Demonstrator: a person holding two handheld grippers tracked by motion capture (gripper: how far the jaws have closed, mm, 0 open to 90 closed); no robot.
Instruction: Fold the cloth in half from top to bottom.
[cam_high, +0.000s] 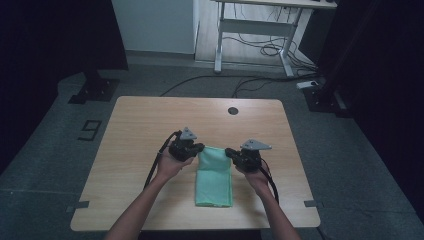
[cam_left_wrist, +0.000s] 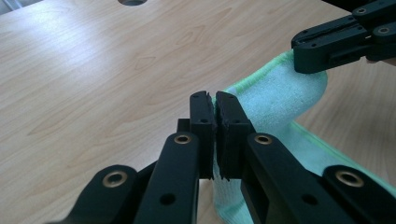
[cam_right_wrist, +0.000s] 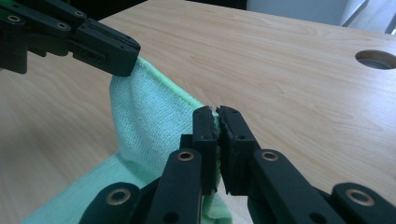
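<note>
"9" is marked on the floor (cam_high: 90, 130). Green cloth (cam_high: 214, 175) far corners are pinched by left fingers (cam_left_wrist: 204, 122) and right fingers (cam_right_wrist: 205, 135), lifted off tabletop (cam_high: 150, 120).

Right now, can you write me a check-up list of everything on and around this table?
Surface: light wooden table, with a round hole near the far edge.
Job's things: green cloth, folded into a long strip, its far end lifted off the wood.
Clutter: nothing seen.
Grippers: left gripper and right gripper are each shut on a far corner of the cloth.
Cables: a black cable trails from the left gripper; more lie on the floor beyond the table.
Surroundings: grey floor, a white desk frame behind, dark curtains at the sides.
</note>
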